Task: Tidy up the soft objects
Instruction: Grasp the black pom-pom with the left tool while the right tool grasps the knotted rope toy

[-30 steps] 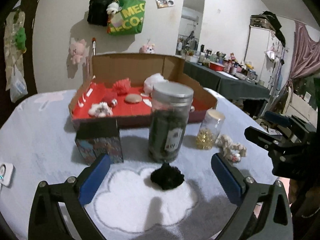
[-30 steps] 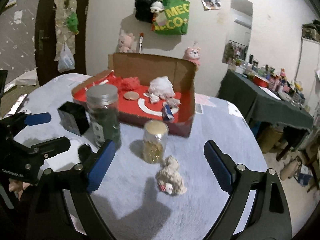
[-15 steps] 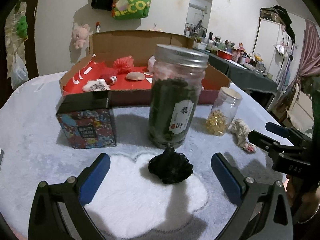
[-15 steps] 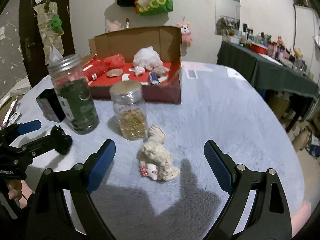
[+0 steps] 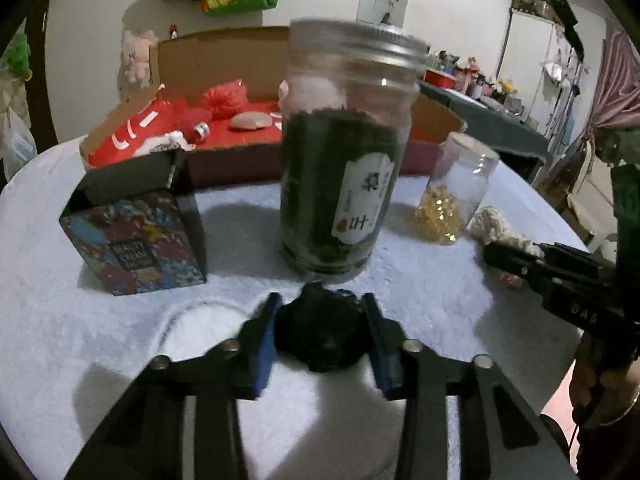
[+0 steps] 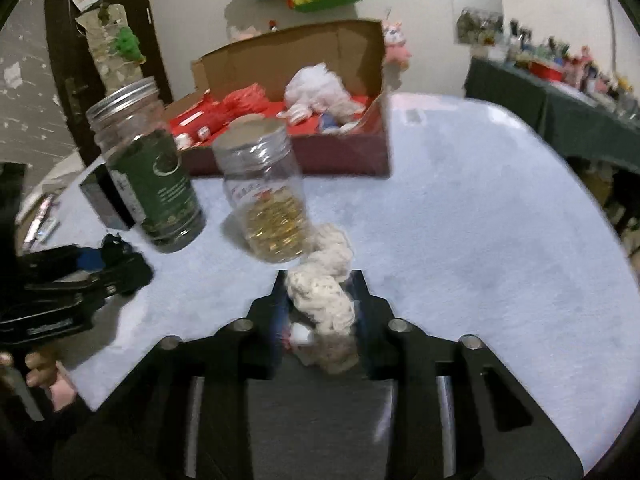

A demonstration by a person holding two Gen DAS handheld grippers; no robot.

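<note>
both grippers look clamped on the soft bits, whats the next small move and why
Probably lift both straight up: the left gripper pinches the black fluffy ball, the right gripper the cream knitted toy, and the tall jar and small jar stand close ahead.

The box (image 5: 136, 240) stands left of the tall jar (image 5: 340, 168); the tray (image 5: 240, 152) lies behind.

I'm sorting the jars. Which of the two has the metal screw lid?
The taller jar, filled with dark green leaves, has the silver metal lid. The shorter jar beside it holds golden capsules under a pale lid.
</note>
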